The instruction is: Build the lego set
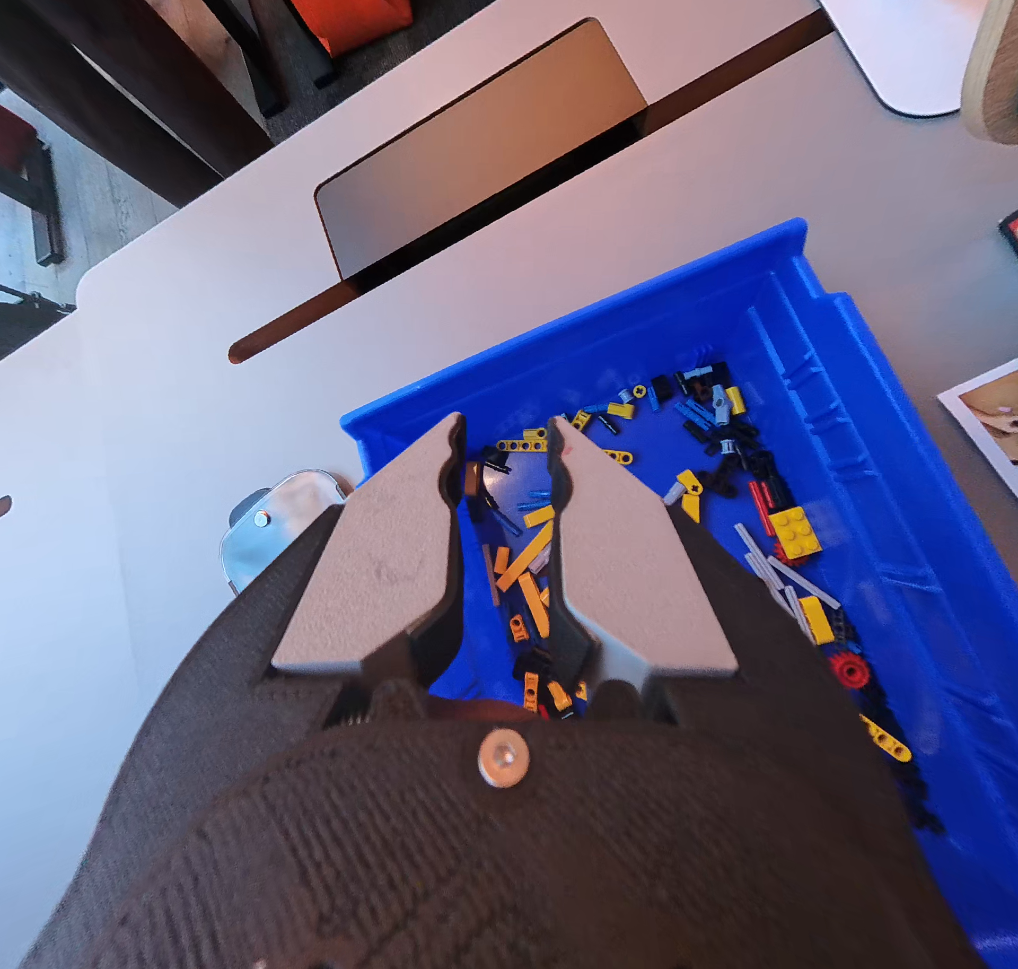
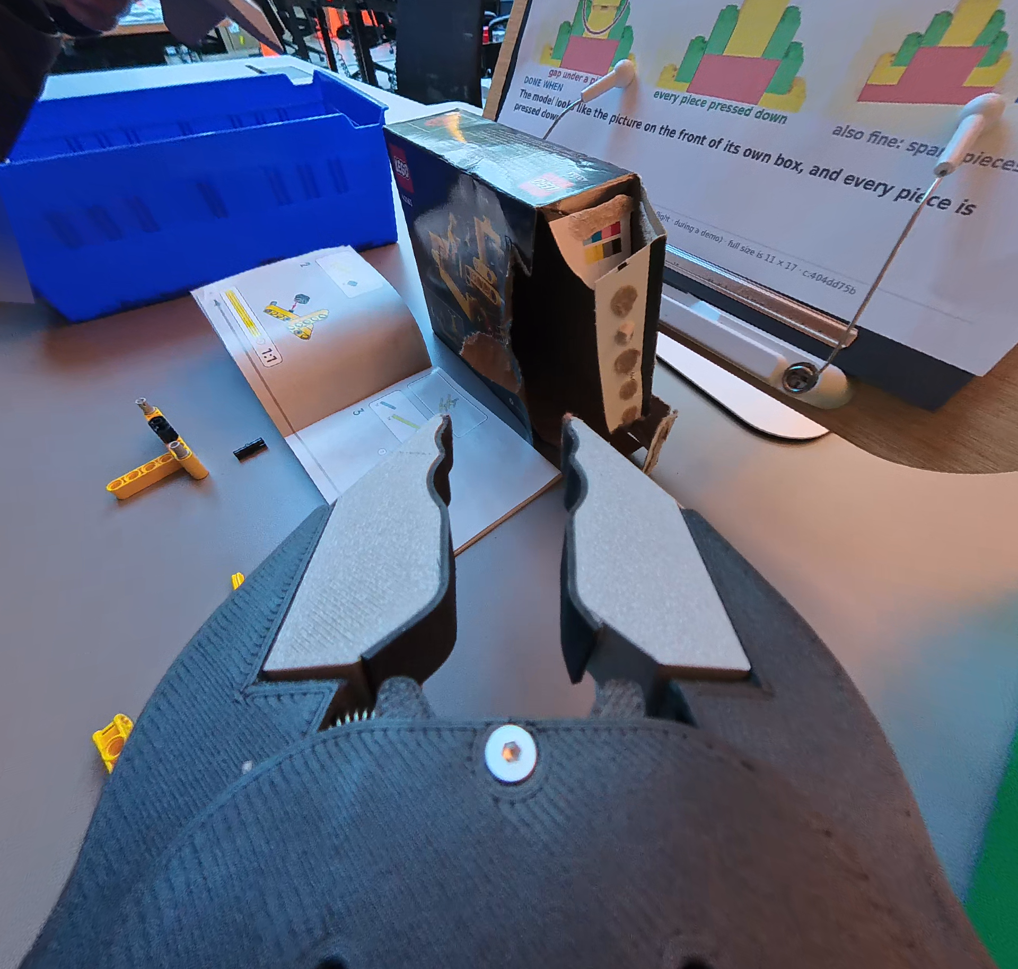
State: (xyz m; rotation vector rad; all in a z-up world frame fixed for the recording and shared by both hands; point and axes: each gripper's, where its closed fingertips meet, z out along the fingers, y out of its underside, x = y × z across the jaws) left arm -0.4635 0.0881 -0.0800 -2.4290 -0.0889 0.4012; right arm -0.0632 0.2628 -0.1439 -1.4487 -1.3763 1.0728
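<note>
My left gripper (image 1: 505, 429) is open and empty, held above a blue bin (image 1: 859, 446) full of loose yellow, black, blue, grey and red lego pieces (image 1: 710, 419). A yellow 2x2-wide brick (image 1: 796, 532) lies by the bin's right wall. My right gripper (image 2: 507, 429) is open and empty, above the table near the open instruction booklet (image 2: 352, 347) and the dark lego box (image 2: 496, 259). A small yellow and black assembly (image 2: 160, 452) and a black pin (image 2: 249, 448) lie on the table to the left. The blue bin (image 2: 198, 187) stands behind them.
A yellow connector piece (image 2: 113, 740) lies near the table's front left. A printed sheet on a stand (image 2: 771, 116) rises at the back right, with a white base (image 2: 743, 408) under it. A clear plastic bag (image 1: 275, 524) lies left of the bin. A person's arm (image 2: 49, 11) shows at the upper left. Tip to tip, the grippers are about 45 centimeters apart. The yellow 2x2-wide brick (image 1: 796, 532) is closer to my left gripper, around 15 centimeters from its tips; the right tips are 35 centimeters off.
</note>
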